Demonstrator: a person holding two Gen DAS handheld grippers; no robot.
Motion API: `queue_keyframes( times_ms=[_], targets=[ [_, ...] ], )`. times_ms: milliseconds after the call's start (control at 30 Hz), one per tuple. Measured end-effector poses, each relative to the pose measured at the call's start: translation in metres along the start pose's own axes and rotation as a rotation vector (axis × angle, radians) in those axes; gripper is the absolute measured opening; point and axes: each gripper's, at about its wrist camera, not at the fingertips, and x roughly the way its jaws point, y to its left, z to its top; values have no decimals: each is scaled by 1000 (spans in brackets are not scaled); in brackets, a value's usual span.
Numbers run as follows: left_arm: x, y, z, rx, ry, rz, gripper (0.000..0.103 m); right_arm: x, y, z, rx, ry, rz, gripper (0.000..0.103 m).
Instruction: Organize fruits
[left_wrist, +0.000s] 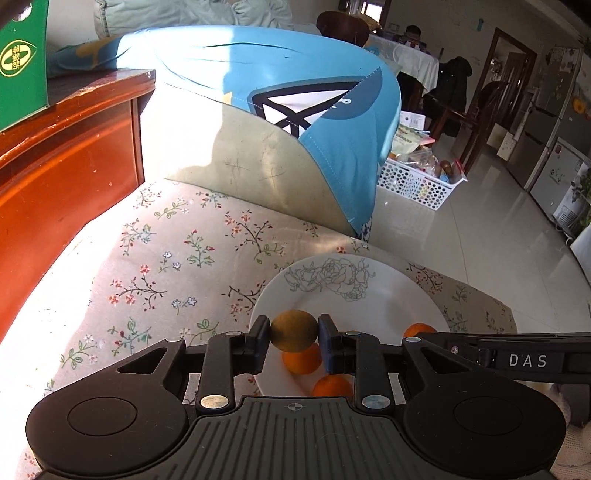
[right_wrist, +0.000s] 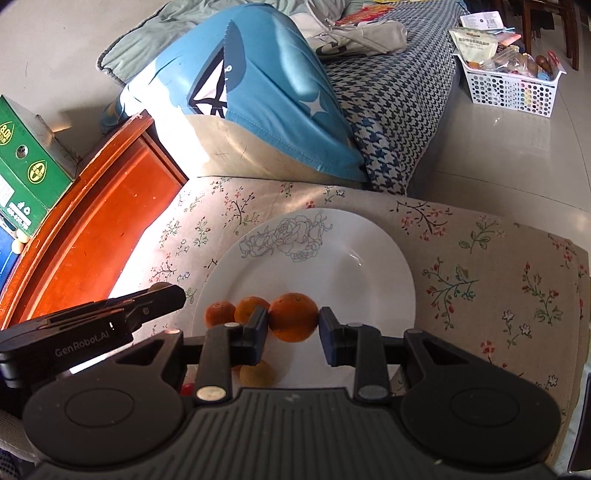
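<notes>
A white plate (left_wrist: 388, 306) with a rose outline lies on a floral cloth; it also shows in the right wrist view (right_wrist: 351, 266). My left gripper (left_wrist: 294, 334) is shut on a brown-green kiwi (left_wrist: 294, 329) above the plate's near edge. Two oranges (left_wrist: 302, 359) lie on the plate under it, a third (left_wrist: 417, 329) to the right. My right gripper (right_wrist: 293, 323) is shut on an orange (right_wrist: 293, 322) over the plate. Two oranges (right_wrist: 219, 314) lie left of it, and a yellowish fruit (right_wrist: 257, 373) below. The left gripper's body (right_wrist: 92, 325) shows at left.
A blue cushion (left_wrist: 258, 92) stands behind the floral cloth (left_wrist: 166, 266). A red wooden cabinet (left_wrist: 62, 177) with a green box (left_wrist: 22, 62) is at left. A white basket (left_wrist: 417, 181) of goods stands on the tiled floor at right.
</notes>
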Motion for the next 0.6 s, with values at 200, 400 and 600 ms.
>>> queue_keyframes(
  times_ms=[200, 400, 600],
  targets=[
    [25, -2, 5, -17, 25, 7, 26, 13, 0, -4, -1, 37, -26, 30],
    [37, -5, 6, -28, 41, -4, 27, 15, 1, -4, 7, 38, -22, 33],
    [20, -11, 15, -13, 6, 15, 54, 8, 5, 0, 14, 15, -9, 34]
  ],
)
